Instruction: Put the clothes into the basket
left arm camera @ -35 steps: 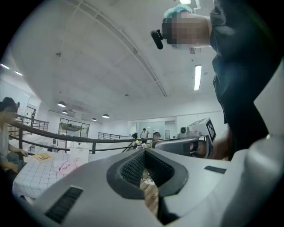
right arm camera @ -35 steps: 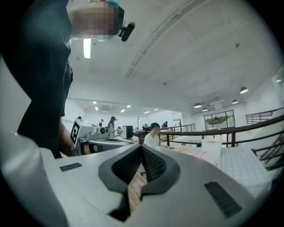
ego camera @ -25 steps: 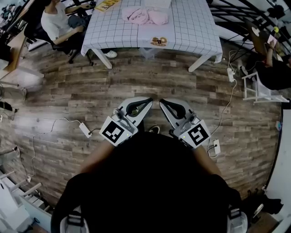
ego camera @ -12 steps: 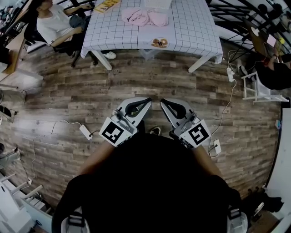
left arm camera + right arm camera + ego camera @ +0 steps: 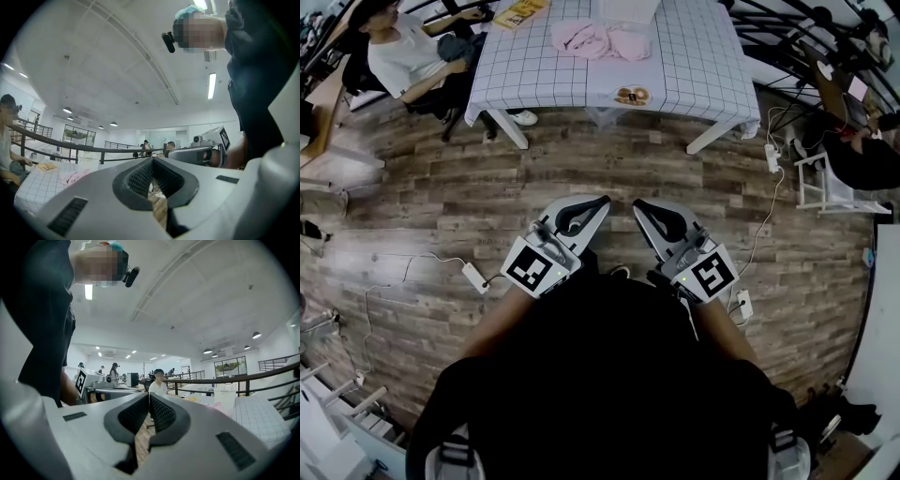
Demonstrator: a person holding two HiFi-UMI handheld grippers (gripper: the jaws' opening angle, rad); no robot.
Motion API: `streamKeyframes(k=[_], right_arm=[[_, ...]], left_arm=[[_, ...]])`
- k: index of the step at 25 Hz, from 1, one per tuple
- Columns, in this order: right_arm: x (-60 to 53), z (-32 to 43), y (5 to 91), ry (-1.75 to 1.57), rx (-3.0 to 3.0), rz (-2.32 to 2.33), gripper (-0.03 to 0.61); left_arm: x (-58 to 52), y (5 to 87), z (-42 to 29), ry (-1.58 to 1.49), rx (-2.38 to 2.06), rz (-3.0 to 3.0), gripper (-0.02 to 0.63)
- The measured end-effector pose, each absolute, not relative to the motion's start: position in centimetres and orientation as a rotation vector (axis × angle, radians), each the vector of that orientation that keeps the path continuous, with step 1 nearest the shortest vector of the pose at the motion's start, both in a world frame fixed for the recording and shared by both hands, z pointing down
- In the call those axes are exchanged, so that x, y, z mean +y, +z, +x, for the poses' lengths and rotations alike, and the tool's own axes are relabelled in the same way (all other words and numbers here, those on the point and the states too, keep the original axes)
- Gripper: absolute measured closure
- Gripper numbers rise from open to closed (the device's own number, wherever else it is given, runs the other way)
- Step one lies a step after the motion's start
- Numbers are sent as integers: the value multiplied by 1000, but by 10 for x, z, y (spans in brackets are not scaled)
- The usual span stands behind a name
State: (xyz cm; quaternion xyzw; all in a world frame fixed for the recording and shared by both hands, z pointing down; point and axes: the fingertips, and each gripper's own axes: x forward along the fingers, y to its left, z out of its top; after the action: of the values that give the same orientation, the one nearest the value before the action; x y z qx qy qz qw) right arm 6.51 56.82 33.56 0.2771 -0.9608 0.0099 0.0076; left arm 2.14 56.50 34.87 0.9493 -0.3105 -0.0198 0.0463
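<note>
Task not started: left hand-held gripper (image 5: 600,201) and right hand-held gripper (image 5: 639,204), lower centre, were closed and empty, while crumpled pink clothes (image 5: 600,39) lay on the white checked-cloth table (image 5: 694,66), top centre, outside the white basket (image 5: 623,8).

Checked tablecloth (image 5: 694,56), seated person (image 5: 403,61), power strip (image 5: 474,277), wooden floor (image 5: 609,169), white stool (image 5: 822,187)

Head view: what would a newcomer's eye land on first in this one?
The left claw and right claw sit side by side at the picture's middle over the wood floor, both shut and empty. Beyond them, at the top, pink clothes lie heaped on a checked table, well apart from the claws.
</note>
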Motion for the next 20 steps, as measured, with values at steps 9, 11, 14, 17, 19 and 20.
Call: streamKeyframes(k=[9,11,14,17,19,20], right_arm=[[526,47,328,41,-3007,885,561],[517,42,325,23,-3022,891,561],[502,32,325,48,-3019,902,561],[491,21,328,109,-2990,903,561],[483,15,330,109,-2985,904,561],[478,12,331,106,-2983,906,561]], left_arm=[[524,344,1,-64,-931,2920,614],[514,344,-3,-66,-927,2926,614],[500,342,-11,-58,-922,2937,614],[486,342,-20,-55,-918,2942,614],[478,343,-26,-59,-916,2943,614],[474,343,-29,-61,-914,2943,614]])
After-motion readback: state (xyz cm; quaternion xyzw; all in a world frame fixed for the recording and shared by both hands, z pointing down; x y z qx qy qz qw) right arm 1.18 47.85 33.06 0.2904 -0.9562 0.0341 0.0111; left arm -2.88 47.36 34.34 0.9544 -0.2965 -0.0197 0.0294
